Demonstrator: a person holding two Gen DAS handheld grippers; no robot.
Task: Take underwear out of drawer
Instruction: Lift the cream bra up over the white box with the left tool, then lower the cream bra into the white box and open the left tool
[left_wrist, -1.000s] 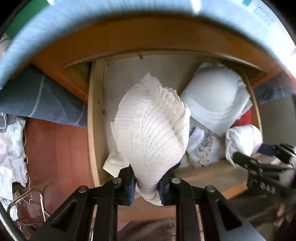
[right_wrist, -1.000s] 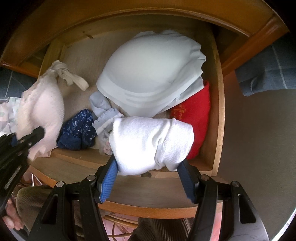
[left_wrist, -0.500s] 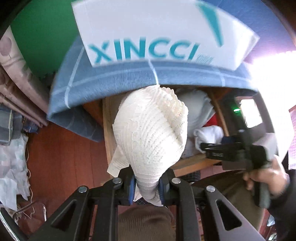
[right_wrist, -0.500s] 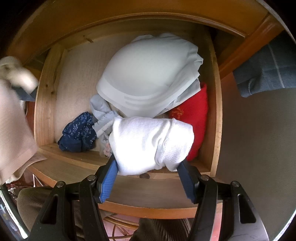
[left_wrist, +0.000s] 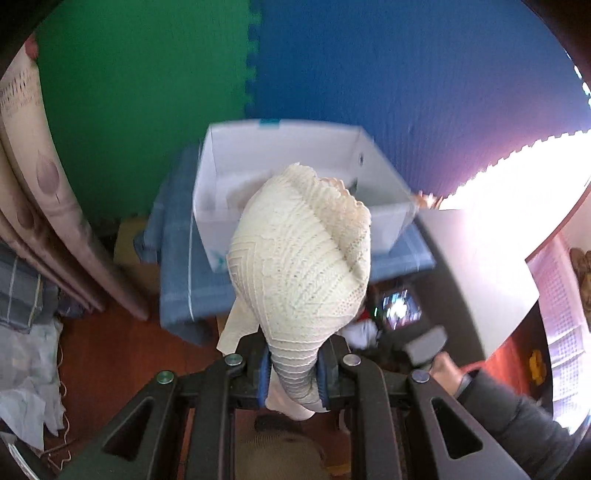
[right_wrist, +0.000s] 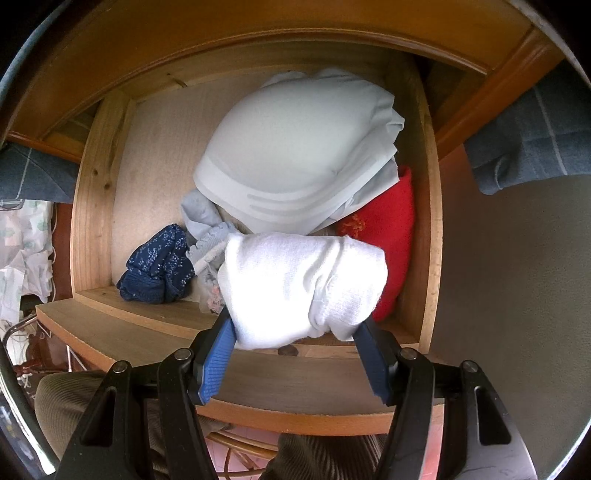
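My left gripper (left_wrist: 291, 373) is shut on a cream lace undergarment (left_wrist: 303, 258) and holds it up in the air, in front of a white open box (left_wrist: 280, 162). My right gripper (right_wrist: 295, 354) stands with its jaws wide apart around a rolled white garment (right_wrist: 299, 284) at the front of the open wooden drawer (right_wrist: 88, 206); whether it squeezes it I cannot tell. In the drawer lie a pale grey-white bra (right_wrist: 295, 162), a red piece (right_wrist: 388, 229), a navy patterned piece (right_wrist: 159, 266) and a light blue frilled piece (right_wrist: 207, 229).
The white box sits on a blue checked cloth (left_wrist: 184, 280) against a green and blue foam wall (left_wrist: 147, 92). A curtain (left_wrist: 37, 206) hangs at left. The other hand with its gripper (left_wrist: 424, 343) shows at lower right. Crumpled cloth (left_wrist: 26, 369) lies on the floor.
My left gripper has lifted the cream garment out of the drawer and up to the level of the white box. The right gripper has stayed around the white roll.
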